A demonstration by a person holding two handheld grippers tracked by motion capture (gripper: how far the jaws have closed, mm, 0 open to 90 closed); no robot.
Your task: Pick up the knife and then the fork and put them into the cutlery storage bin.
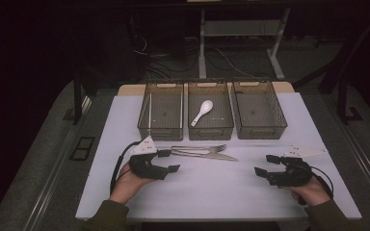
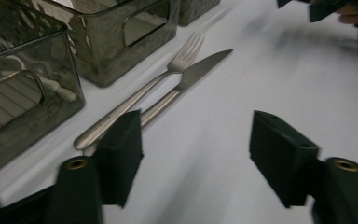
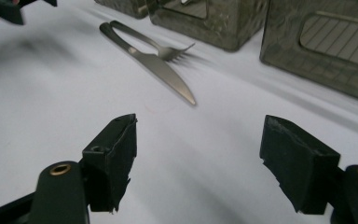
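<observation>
White tabletop [image 1: 221, 192] carries three mesh bins [image 1: 211, 109] in a row, apparently sorting slots; a spoon [image 1: 202, 112] sits in the middle one. Fork [image 1: 200, 149] and knife [image 1: 211, 155] lie together just before the bins. Left gripper [image 1: 169, 160] lies level beside their handles, jaws apart, gripping nothing. Right gripper [image 1: 266, 164] rests well apart, jaws spread, empty.

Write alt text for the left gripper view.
The open left gripper reaches toward a fork and knife lying side by side on a white table, one jaw right beside their handles. Dark mesh bins stand behind them.
</observation>
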